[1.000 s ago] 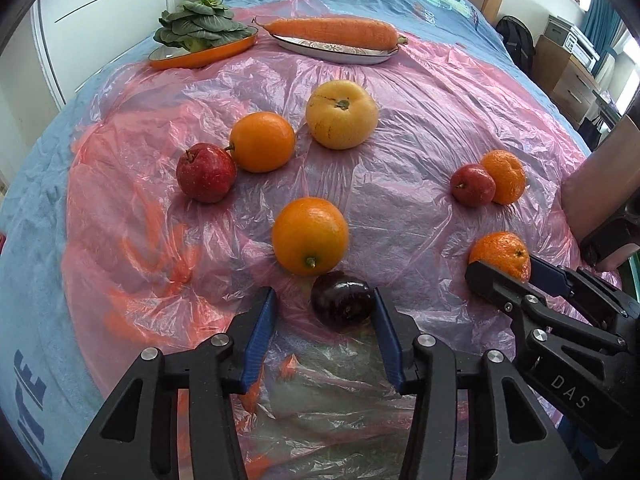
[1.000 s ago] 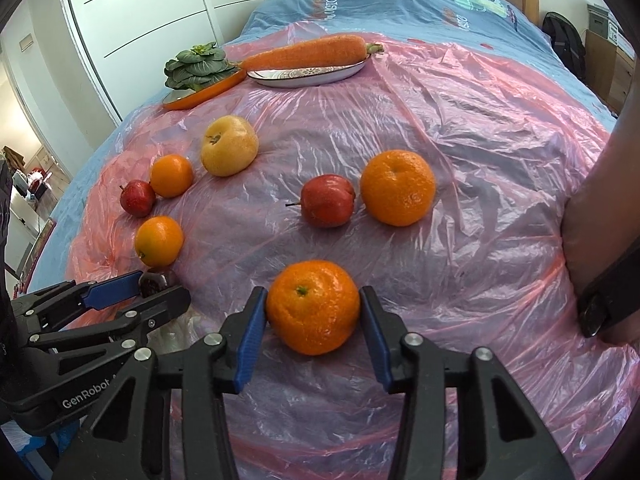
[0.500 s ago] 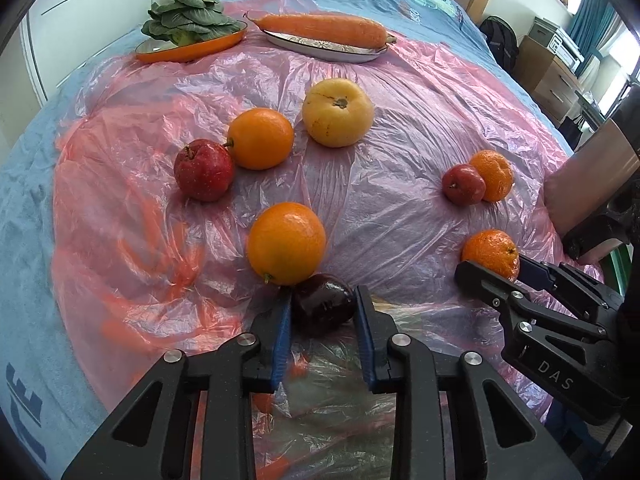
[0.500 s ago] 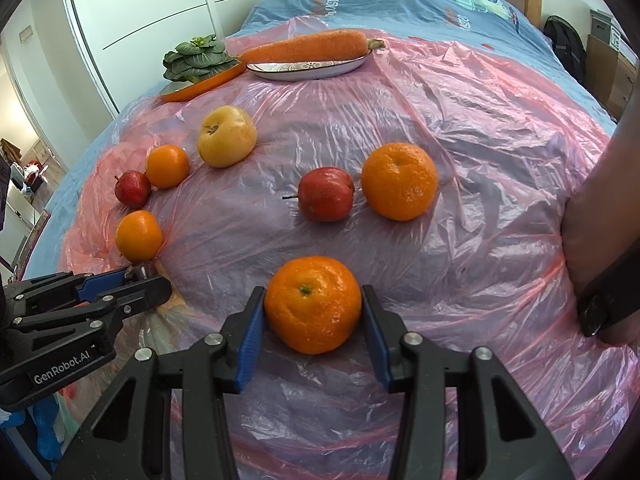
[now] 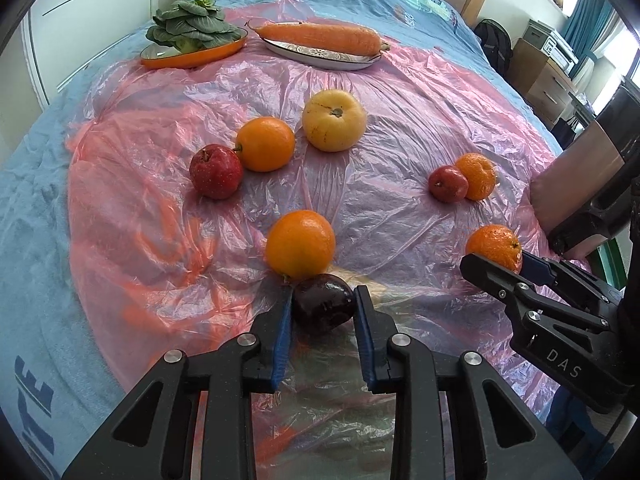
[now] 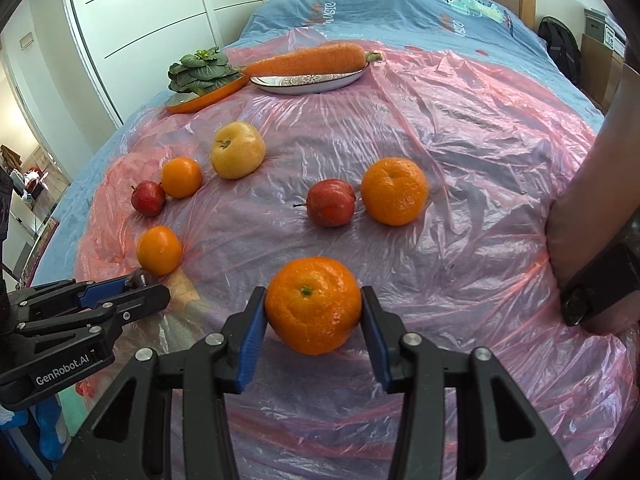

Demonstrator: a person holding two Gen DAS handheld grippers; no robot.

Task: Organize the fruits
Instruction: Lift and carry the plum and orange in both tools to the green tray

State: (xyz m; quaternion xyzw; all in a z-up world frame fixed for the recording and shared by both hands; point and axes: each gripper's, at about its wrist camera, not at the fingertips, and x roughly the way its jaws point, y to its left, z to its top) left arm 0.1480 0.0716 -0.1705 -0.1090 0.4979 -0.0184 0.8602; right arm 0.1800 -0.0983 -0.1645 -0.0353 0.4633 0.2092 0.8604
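My left gripper (image 5: 323, 309) is shut on a dark purple plum (image 5: 323, 303), which touches an orange (image 5: 300, 244) just beyond it. My right gripper (image 6: 313, 309) is shut on a mandarin (image 6: 313, 305) resting on the pink plastic sheet (image 6: 460, 152). Further out lie a red apple (image 5: 216, 171), a second orange (image 5: 265, 143) and a yellow apple (image 5: 334, 120) on the left, and a small red apple (image 6: 331, 202) beside another mandarin (image 6: 394, 191) on the right.
The sheet covers a blue bed. At its far side stand an orange plate of leafy greens (image 5: 192, 36) and an oval dish with a large carrot (image 5: 320, 38). A person's forearm (image 6: 580, 220) is at the right edge.
My left gripper moved forward around the plum and closed on it. My right gripper closed tighter onto the mandarin.
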